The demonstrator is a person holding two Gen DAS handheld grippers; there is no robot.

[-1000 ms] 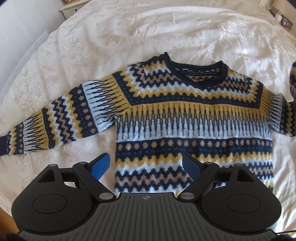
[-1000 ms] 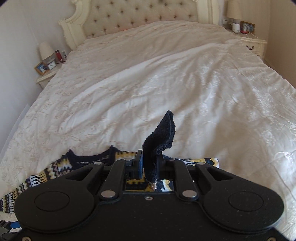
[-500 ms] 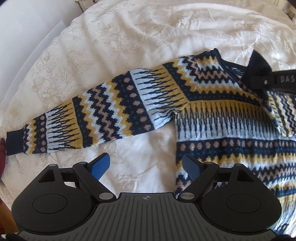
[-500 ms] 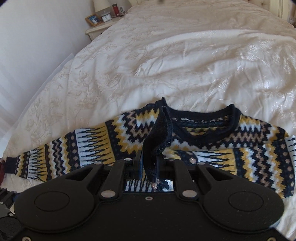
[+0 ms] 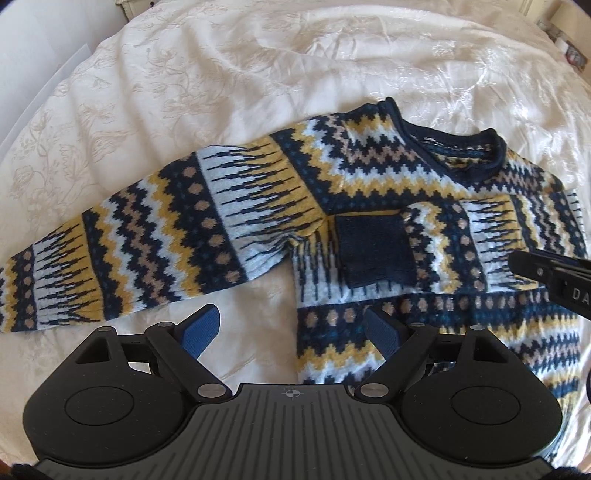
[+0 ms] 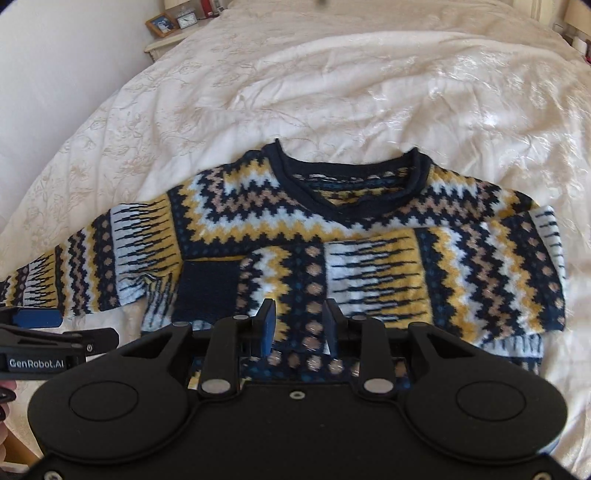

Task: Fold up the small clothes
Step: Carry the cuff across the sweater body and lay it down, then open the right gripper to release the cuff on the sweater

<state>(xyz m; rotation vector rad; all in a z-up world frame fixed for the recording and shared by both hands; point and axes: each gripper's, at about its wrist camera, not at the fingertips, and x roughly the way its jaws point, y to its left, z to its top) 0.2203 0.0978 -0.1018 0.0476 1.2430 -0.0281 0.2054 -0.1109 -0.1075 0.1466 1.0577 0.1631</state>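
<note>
A patterned knit sweater [image 5: 369, 177] in navy, mustard, tan and pale blue lies flat, front up, on a cream embroidered bedspread [image 5: 258, 55], near the edge of the bed closest to the person, its navy neckline [image 6: 354, 184] towards the head of the bed. One sleeve is folded [image 6: 406, 273] across the chest, its plain navy cuff [image 5: 373, 254] resting flat on the body just below the zigzag yoke. The other sleeve [image 5: 129, 251] stretches straight outwards over the bedspread towards the side edge of the bed.

The left gripper [image 5: 291, 328] hangs low over the bedspread beside the sweater's lower body, just below the armpit of the outstretched sleeve. Its blue-padded fingers [image 5: 201, 328] stand wide apart and hold nothing.

The right gripper [image 6: 299, 325] hangs above the folded sleeve and the sweater's midsection. Its fingers [image 6: 267, 321] are parted by a narrow gap, with no cloth between them.

In the right wrist view, a bedside table [image 6: 162, 42] with a framed picture [image 6: 160, 24] and a small clock [image 6: 186, 20] stands at the far corner, beside a white wall [image 6: 55, 74]. Part of a person's hand [image 6: 5, 424] shows at the left margin of that view.
</note>
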